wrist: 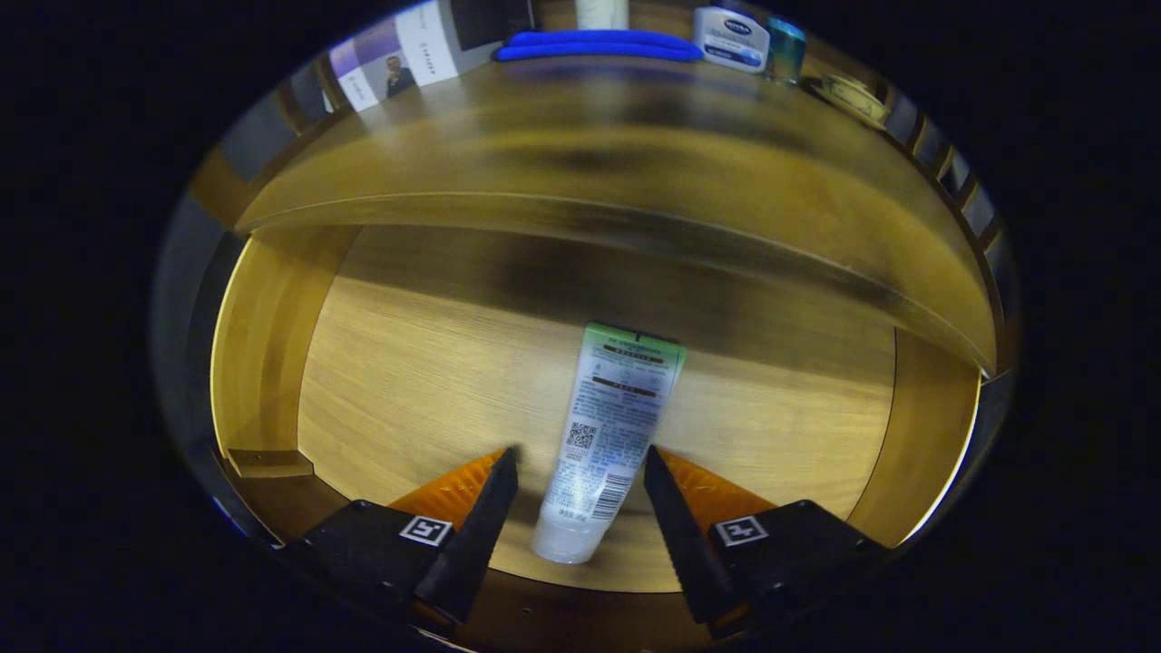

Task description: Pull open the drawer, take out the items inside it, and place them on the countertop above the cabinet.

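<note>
In the gripper view, the drawer (272, 363) stood pulled open, its pale wooden floor taking up the middle of the frame, with a side wall at the left and another at the right. One tube (609, 435) lay flat on that floor, printed side up, at the lower centre of the frame. Its long axis ran nearly in line with the fingers, tilted a little to the right toward the far end — the cap end pointed back at the camera and the flat crimped end pointed away, toward the cabinet.

The hand-held gripper (580, 472) was spread wide, one finger on each side of the tube's lower half. A visible gap remained on both sides, so nothing was pinched yet. The tube lay straight ahead and between the fingers, so the coming move looked to me like a plain closing across its narrow width, followed by a lift.

I counted one item in the drawer, the tube. The bench (580, 136) curved across the upper part of the frame above the drawer. On it at the top of the frame sat one folded blue cloth (599, 45), one white jar (731, 38) to its right, and one teal bottle (785, 50) beside the jar — three things already up there.
</note>
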{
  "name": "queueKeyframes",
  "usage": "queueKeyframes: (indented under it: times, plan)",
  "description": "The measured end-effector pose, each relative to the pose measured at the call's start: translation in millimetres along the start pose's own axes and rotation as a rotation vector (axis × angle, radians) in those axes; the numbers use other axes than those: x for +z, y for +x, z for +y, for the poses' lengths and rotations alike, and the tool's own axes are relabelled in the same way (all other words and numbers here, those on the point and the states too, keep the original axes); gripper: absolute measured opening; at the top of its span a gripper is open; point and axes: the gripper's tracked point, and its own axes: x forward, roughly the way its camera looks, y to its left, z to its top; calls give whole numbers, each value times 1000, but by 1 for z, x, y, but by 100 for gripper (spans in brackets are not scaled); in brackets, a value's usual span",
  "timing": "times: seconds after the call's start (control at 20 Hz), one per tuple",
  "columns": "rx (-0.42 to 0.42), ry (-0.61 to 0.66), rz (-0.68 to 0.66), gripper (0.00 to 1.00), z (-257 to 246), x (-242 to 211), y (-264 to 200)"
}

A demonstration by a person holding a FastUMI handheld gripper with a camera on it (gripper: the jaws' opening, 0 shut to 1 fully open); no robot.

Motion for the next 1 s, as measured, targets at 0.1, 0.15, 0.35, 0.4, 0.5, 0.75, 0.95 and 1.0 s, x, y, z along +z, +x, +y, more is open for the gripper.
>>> queueKeyframes:
  times: [0.1,0.15,0.35,0.4,0.5,0.75,0.95,1.0]
  plan:
    - [-3,3,14,78,-3,1,2]
    - [7,6,22,71,-1,0,3]
    - [26,-7,27,55,0,0,3]
    - [23,-12,17,54,-1,7,-1]
    - [63,-28,-17,45,2,10,3]
    - [106,-80,-45,45,1,15,-1]
    - [150,-83,-111,45,5,27,-16]
    - [167,-95,-122,45,4,32,-20]
